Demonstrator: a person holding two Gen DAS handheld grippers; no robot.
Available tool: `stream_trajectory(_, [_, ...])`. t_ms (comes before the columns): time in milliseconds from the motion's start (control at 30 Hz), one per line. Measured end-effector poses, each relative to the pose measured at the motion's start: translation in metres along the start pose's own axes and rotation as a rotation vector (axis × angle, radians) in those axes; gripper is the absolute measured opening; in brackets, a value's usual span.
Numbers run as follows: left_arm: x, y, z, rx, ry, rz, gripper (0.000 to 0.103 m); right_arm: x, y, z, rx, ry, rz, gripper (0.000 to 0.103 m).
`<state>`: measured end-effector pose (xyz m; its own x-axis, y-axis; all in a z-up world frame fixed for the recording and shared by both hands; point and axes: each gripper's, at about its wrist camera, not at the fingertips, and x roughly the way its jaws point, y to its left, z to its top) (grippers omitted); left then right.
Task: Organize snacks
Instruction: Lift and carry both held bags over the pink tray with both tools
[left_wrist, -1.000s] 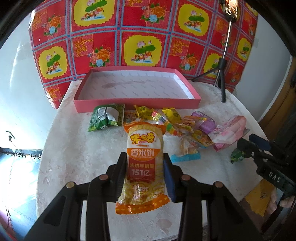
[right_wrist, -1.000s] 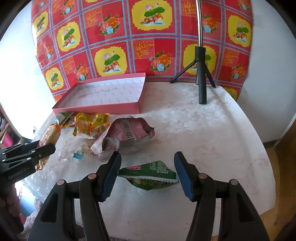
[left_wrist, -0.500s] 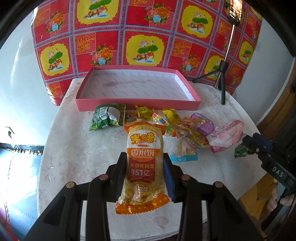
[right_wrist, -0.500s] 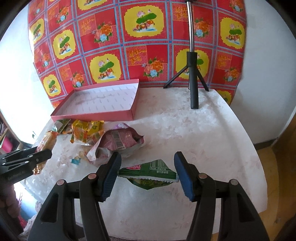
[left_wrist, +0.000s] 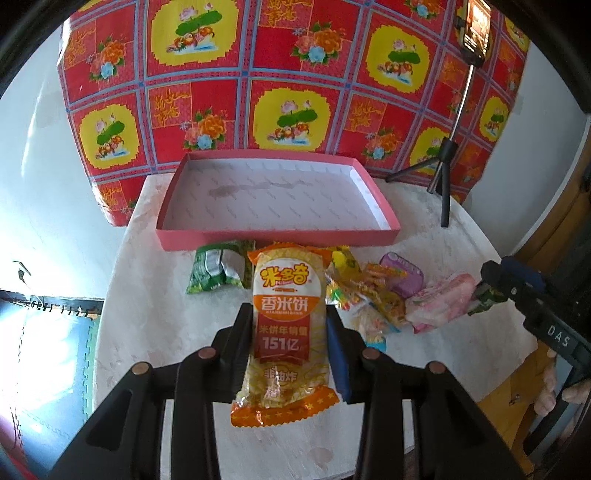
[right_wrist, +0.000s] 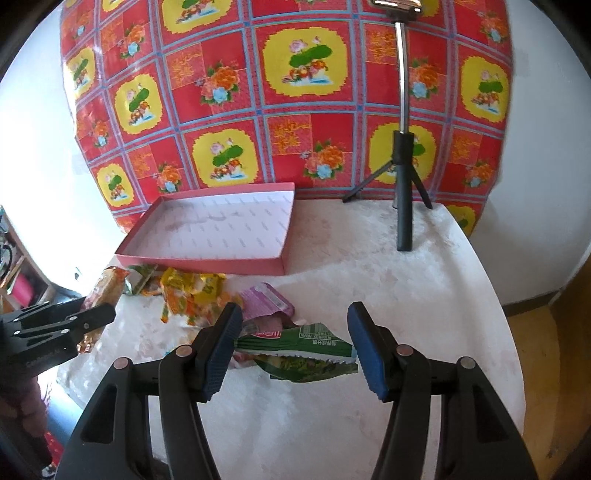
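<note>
My left gripper (left_wrist: 289, 310) is shut on an orange and yellow rice cracker packet (left_wrist: 284, 332), held lengthwise above the white table. In the right wrist view the same left gripper (right_wrist: 99, 317) shows at the left edge. My right gripper (right_wrist: 293, 314) is shut on a green snack packet (right_wrist: 299, 350) lying crosswise between its blue pads, clear of the table. A shallow pink tray (left_wrist: 277, 243) with nothing in it lies at the back. In front of the pink tray (right_wrist: 207, 262) is a pile of loose snacks (left_wrist: 369, 291).
Another green packet (left_wrist: 218, 271) lies left of the pile, and a purple packet (right_wrist: 266, 299) and a pink one (left_wrist: 439, 299) lie to its right. A phone tripod (right_wrist: 402, 206) stands at the back right. A red flowered cloth (left_wrist: 295, 74) hangs behind the round table (right_wrist: 406, 314).
Both grippers have risen a little with their packets, so the table and pile look further away. Neither grip has changed.
</note>
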<state>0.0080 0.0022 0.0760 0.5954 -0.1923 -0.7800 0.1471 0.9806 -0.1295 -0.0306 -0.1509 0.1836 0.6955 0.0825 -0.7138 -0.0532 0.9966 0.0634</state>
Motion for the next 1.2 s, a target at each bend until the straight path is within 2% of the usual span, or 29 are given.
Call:
stream_trajectory(567, [0.024,0.018,0.049,-0.026,0.007,0.007,0.039,0.041,0.034,0.044,-0.035,0.045,0.098,0.061])
stream_trajectory(1200, [0.047,0.043,0.082,-0.079,0.006,0.02,0.039,0.077,0.061,0.079,-0.065,0.039,0.145,0.061])
